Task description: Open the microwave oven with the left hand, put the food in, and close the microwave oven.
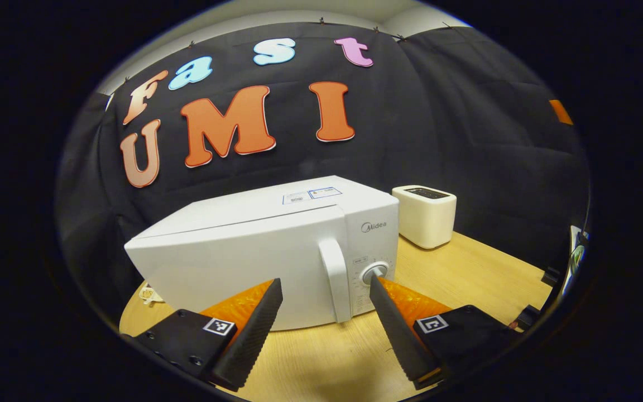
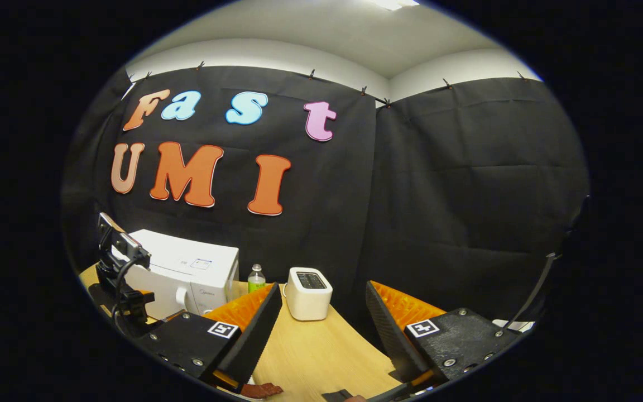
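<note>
Left claw (image 1: 326, 290) spread wide, lined up just before the closed microwave's (image 1: 254, 245) door handle (image 1: 336, 279), right claw (image 2: 321, 304) released above the counter (image 2: 321, 352), toaster (image 2: 309, 300) beyond, reddish food (image 2: 260, 389) below it.

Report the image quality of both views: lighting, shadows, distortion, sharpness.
Left gripper view: even light, sharp; fisheye bows the white box-shaped microwave oven; the open left tongs cast a soft shadow on the pale wooden table. Right gripper view: a bright ceiling light washes out at the top; the white rectangular toaster is sharp, the open right tongs slightly soft.
</note>
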Demonstrator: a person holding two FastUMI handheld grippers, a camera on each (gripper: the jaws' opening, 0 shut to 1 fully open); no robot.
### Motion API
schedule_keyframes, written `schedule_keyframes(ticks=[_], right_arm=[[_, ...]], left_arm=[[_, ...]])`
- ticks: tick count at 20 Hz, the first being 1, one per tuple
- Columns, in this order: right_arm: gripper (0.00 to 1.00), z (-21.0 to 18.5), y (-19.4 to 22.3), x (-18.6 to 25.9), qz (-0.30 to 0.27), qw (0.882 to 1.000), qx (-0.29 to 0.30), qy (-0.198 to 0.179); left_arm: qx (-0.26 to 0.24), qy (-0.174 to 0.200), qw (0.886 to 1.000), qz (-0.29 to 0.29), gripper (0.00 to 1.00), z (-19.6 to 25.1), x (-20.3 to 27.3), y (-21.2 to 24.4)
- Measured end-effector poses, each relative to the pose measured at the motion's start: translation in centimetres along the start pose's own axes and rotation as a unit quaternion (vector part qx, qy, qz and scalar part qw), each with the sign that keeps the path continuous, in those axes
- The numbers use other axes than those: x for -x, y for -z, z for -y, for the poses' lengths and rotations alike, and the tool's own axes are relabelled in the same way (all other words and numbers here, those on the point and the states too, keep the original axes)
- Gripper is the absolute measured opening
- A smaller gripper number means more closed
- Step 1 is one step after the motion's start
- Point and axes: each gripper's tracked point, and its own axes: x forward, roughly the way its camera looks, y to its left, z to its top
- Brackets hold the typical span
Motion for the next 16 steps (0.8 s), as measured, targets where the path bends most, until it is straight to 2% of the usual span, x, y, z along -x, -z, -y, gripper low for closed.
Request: schedule_keyframes(ticks=[4,5,6,7,9,11,13,15,16], right_arm=[[0.94,1.4,0.3,0.3,-0.005,1.0,0.013,0.001],[0.94,1.5,0.4,0.2,-0.007,1.0,0.017,-0.003],[0.93,1.7,0.7,0.2,-0.009,1.0,0.019,-0.006],[0.93,1.8,0.8,0.1,-0.011,1.0,0.023,-0.009],[0.93,1.7,1.1,-0.2,-0.016,0.999,0.03,-0.018],[0.92,1.7,1.4,-0.4,-0.018,0.999,0.035,-0.028],[0.93,1.5,1.7,-0.4,-0.02,0.998,0.038,-0.039],[0.92,0.9,2.2,-0.6,-0.024,0.998,0.041,-0.051],[0.92,0.7,2.5,-0.5,-0.025,0.997,0.042,-0.058]], left_arm=[[0.012,-0.027,0.999,-0.022,0.97,1.2,-3.4,1.8],[0.014,-0.04,0.999,-0.028,0.89,1.0,-3.9,2.3],[0.015,-0.052,0.998,-0.032,0.9,0.8,-4.4,2.5],[0.012,-0.062,0.998,-0.03,0.69,0.5,-4.8,2.6],[0.004,-0.079,0.997,-0.027,0.64,0.0,-5.6,2.5],[0.015,-0.084,0.996,-0.036,0.39,0.0,-5.7,3.2],[0.023,-0.087,0.996,-0.027,0.31,-0.2,-5.8,3.0],[0.04,-0.083,0.995,-0.024,0.27,-0.3,-5.7,2.9],[0.04,-0.079,0.996,-0.029,0.17,-0.1,-5.6,3.1]])
